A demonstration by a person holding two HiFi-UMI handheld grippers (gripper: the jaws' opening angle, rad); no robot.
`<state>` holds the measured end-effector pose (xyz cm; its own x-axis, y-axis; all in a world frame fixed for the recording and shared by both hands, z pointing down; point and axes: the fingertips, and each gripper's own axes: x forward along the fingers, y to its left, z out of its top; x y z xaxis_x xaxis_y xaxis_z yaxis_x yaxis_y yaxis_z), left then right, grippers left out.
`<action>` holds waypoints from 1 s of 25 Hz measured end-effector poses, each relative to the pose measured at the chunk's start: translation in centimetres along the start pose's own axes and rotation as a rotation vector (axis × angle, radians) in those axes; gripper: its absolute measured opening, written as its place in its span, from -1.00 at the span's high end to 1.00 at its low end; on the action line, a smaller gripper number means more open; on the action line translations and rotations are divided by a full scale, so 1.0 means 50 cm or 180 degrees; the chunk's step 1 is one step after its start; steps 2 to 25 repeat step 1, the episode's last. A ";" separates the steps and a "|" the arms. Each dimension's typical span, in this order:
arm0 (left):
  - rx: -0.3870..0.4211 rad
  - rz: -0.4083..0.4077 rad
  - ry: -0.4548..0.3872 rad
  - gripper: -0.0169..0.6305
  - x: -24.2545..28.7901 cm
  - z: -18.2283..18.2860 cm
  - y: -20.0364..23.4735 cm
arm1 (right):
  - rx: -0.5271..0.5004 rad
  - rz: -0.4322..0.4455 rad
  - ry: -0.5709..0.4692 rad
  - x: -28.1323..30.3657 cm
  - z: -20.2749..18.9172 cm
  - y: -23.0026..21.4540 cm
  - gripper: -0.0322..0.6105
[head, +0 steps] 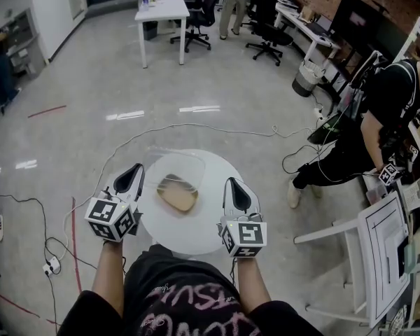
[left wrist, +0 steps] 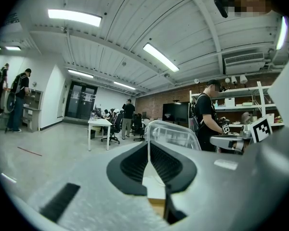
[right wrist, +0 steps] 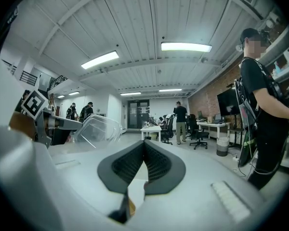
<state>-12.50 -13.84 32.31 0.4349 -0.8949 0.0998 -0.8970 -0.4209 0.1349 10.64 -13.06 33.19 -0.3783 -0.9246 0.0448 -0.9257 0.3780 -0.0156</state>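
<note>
On round white table [head: 211, 224], about mid-top: clear plastic box [head: 176, 166] w/ tan slab [head: 177, 193] lying in it (bread or board, can't tell).

L gripper [head: 131, 178] sits at table's left side, R gripper [head: 235, 190] at its right side. The box is between them and neither touches it. Both gripper views show the box's clear shell standing up beyond the tips.

Jaws:
- L gripper [left wrist: 148, 146]: pads pressed together tip to tip, nothing between them.
- R gripper [right wrist: 144, 146]: same, tips meeting, nothing pinched.

Risks as I judge them from here:
1. W/ jaws closed like this you can only poke. If you go in w/o spreading them first, the tips will shove the box instead of taking it. It looks thin and light and the top looks smooth, so it would prob. skate toward the far rim.
2. The raised clear shell [left wrist: 176, 134] looks floppy. A knock from either side could flip it shut over the slab or tip the whole box.
3. Clear plastic makes the edges hard to read in both gripper views, so you could misjudge the wall and clip it. Check in head view.
4. The table is small and round w/ little margin around the box, so a push from one side alone could send it off the other.
5. Cable [head: 161, 128] runs on the floor just past the table, so watch your feet if you lean in.
</note>
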 end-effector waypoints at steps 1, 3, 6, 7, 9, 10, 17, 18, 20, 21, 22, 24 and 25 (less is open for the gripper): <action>-0.0001 -0.0003 -0.0007 0.91 0.001 0.000 0.001 | -0.0005 0.0002 0.0001 0.002 -0.001 0.001 0.89; -0.0001 -0.0003 -0.0007 0.91 0.001 0.000 0.001 | -0.0005 0.0002 0.0001 0.002 -0.001 0.001 0.89; -0.0001 -0.0003 -0.0007 0.91 0.001 0.000 0.001 | -0.0005 0.0002 0.0001 0.002 -0.001 0.001 0.89; -0.0001 -0.0003 -0.0007 0.91 0.001 0.000 0.001 | -0.0005 0.0002 0.0001 0.002 -0.001 0.001 0.89; -0.0001 -0.0003 -0.0007 0.91 0.001 0.000 0.001 | -0.0005 0.0002 0.0001 0.002 -0.001 0.001 0.89; -0.0001 -0.0003 -0.0007 0.91 0.001 0.000 0.001 | -0.0005 0.0002 0.0001 0.002 -0.001 0.001 0.89; -0.0001 -0.0003 -0.0007 0.91 0.001 0.000 0.001 | -0.0005 0.0002 0.0001 0.002 -0.001 0.001 0.89; -0.0001 -0.0003 -0.0007 0.91 0.001 0.000 0.001 | -0.0005 0.0002 0.0001 0.002 -0.001 0.001 0.89; -0.0001 -0.0003 -0.0007 0.91 0.001 0.000 0.001 | -0.0005 0.0002 0.0001 0.002 -0.001 0.001 0.89; -0.0001 -0.0003 -0.0007 0.91 0.001 0.000 0.001 | -0.0005 0.0002 0.0001 0.002 -0.001 0.001 0.89; -0.0001 -0.0003 -0.0007 0.91 0.001 0.000 0.001 | -0.0005 0.0002 0.0001 0.002 -0.001 0.001 0.89; -0.0001 -0.0003 -0.0007 0.91 0.001 0.000 0.001 | -0.0005 0.0002 0.0001 0.002 -0.001 0.001 0.89; -0.0001 -0.0003 -0.0007 0.91 0.001 0.000 0.001 | -0.0005 0.0002 0.0001 0.002 -0.001 0.001 0.89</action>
